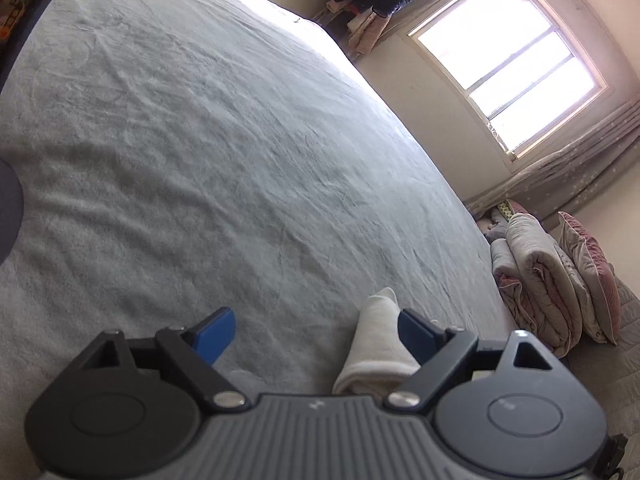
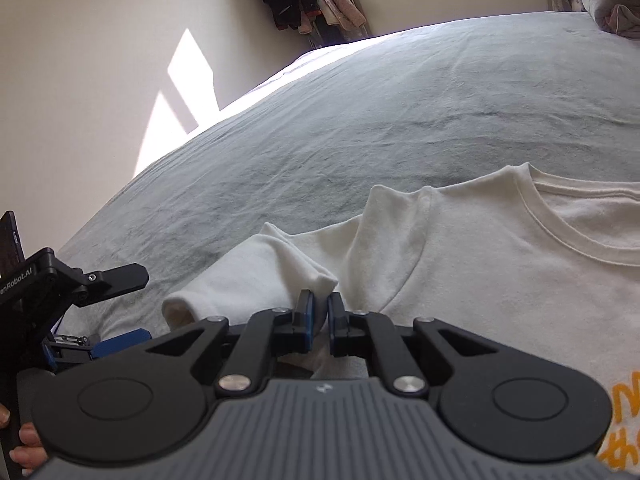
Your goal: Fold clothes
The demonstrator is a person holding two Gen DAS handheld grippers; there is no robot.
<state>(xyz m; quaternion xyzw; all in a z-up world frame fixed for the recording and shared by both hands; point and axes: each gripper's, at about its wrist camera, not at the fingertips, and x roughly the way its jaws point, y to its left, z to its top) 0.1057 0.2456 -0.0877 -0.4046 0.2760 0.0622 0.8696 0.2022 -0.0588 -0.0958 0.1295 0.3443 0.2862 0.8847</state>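
Left wrist view: left tongs (image 1: 310, 330) spread wide and released low over the bed (image 1: 200, 140), white sleeve (image 1: 378, 344) lying just inside the right-hand finger, ungripped, probably staged to catch it. Right wrist view: right tongs (image 2: 320, 316) clenched on a pinch of the white T-shirt (image 2: 480, 264) at the sleeve seam, shirt flat on the bed, likely to pull the sleeve inward for the fold.
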